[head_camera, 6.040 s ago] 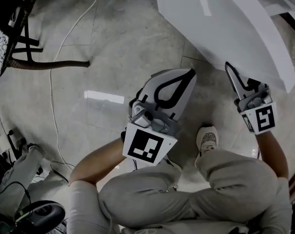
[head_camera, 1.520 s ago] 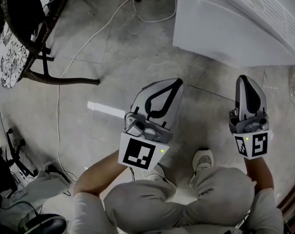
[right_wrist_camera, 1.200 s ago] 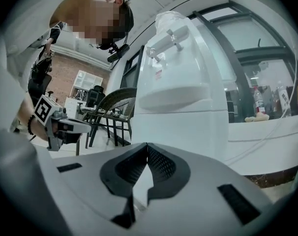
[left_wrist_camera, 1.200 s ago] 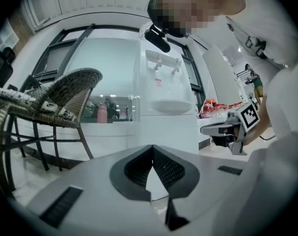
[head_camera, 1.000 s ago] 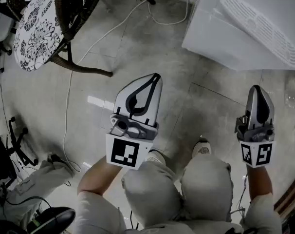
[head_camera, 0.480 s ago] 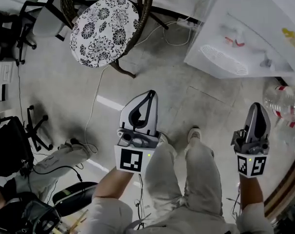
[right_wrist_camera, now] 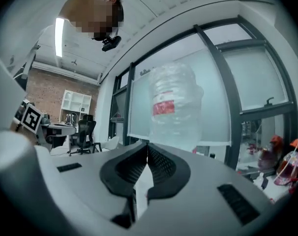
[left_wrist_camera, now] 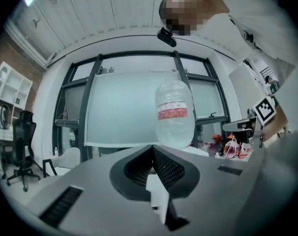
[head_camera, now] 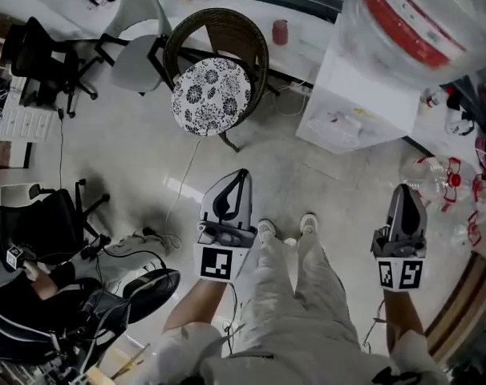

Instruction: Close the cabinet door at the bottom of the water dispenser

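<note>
Ahead and to the right of the shoes [head_camera: 267, 229], the water dispenser [head_camera: 347, 103] stands on the pale floor [head_camera: 147, 159]. It is a white box seen from steeply above, with the big water bottle [head_camera: 423, 10] upended on top and a red band round it. The cabinet door belongs at the bottom of its front face. From this height that face is so foreshortened that I cannot tell how the door stands.

I hold both tools out level, well apart from the dispenser and from each other, one on either side of the legs [head_camera: 295, 295]. The left tool [head_camera: 241, 175] has its jaws pressed together with nothing between them (its own view shows the two ribbed pads meeting in one line). The right tool [head_camera: 405, 189] is the same, jaws together and empty. Each gripper view looks along the closed jaws at the water bottle, which rises behind the tips against a tall dark-framed window [left_wrist_camera: 119, 112].

Left of the dispenser stands a wicker chair [head_camera: 227, 38] with a flower-patterned cushion [head_camera: 211, 92]. A black office chair [head_camera: 46, 223] sits further left, near the picture's edge. Clear bottles [head_camera: 432, 181] with red bands lie on the floor to the right of the dispenser, near the right tool's tip.
</note>
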Tool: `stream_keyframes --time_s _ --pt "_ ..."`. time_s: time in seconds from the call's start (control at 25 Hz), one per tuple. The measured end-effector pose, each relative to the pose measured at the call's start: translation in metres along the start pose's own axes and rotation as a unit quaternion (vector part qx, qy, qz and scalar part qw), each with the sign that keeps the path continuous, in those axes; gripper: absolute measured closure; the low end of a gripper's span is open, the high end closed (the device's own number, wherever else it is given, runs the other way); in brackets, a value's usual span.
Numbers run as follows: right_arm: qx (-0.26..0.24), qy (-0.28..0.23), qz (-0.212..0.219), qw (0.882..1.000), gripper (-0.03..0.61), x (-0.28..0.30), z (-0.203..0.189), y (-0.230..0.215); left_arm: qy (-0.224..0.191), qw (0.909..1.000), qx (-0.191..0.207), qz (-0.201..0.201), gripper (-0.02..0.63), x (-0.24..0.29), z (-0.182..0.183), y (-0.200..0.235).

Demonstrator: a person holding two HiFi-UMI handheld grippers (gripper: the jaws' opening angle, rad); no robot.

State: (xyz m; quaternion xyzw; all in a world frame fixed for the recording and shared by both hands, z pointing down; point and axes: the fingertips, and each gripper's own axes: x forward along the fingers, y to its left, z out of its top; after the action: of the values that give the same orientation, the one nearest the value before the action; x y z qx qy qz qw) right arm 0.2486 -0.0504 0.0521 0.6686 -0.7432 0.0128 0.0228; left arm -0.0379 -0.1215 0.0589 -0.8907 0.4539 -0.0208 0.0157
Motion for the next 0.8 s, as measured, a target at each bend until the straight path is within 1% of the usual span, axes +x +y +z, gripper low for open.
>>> stream_keyframes --time_s 0.12,0.24,0.32,0.44,0.6,0.8 --pt "-0.012 -0.011 -0.005 1.000 0.561 -0.016 0.050 -0.003 0.001 0.9998 -0.004 0.020 0.606 -0.020 0.043 0.009" --pt "-0.022 -0.014 -0.014 1.000 0.561 -0.029 0.077 -0.009 -0.010 0.9988 -0.004 0.049 0.606 -0.038 0.073 0.022" --pt "-0.022 -0.008 -0.021 1.000 0.561 -0.043 0.087 -0.011 -0.015 0.9979 -0.004 0.063 0.606 -0.054 0.088 0.028" --pt "-0.009 -0.007 -0.026 1.000 0.561 -0.061 0.096 -0.012 -0.017 0.9965 -0.003 0.082 0.606 -0.075 0.103 0.035" --pt "-0.013 -0.021 -0.032 0.999 0.561 -0.070 0.107 -0.012 -0.030 0.9936 0.003 0.109 0.606 -0.095 0.115 0.043" --pt "-0.008 -0.035 -0.032 0.999 0.563 -0.074 0.119 -0.016 -0.047 0.9911 0.003 0.124 0.606 -0.110 0.125 0.049"
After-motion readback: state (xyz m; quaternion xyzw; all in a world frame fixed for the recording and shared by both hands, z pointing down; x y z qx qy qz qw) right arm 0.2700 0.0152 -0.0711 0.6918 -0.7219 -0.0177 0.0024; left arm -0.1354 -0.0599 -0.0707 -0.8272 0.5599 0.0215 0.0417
